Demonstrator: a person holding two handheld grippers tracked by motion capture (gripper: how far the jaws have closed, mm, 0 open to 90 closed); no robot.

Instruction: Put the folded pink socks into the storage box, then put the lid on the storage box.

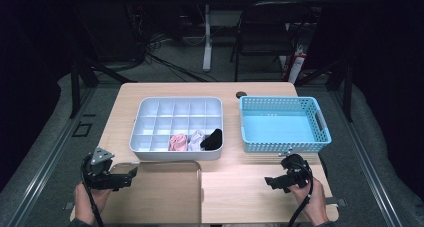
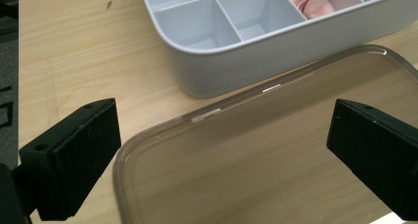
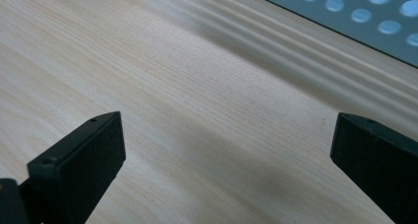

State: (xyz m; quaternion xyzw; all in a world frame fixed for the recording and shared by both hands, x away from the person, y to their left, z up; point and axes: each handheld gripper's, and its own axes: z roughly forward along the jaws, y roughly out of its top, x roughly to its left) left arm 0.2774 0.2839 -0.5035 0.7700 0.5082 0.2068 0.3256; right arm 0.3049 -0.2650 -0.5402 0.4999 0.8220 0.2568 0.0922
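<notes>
Hovering over the near-left corner of the clear lid [image 2: 276,155], the left hand-held gripper [image 2: 222,155] had its jaws spread wide and gripped nothing. That lid lay flat on the worktop [image 1: 250,187], just in front of the grey divided organiser [image 1: 177,128], whose front row held 3 rolled socks [image 1: 195,140]. The right hand-held gripper [image 3: 226,160] was likewise spread and empty above bare wood near the blue basket [image 1: 283,124].
</notes>
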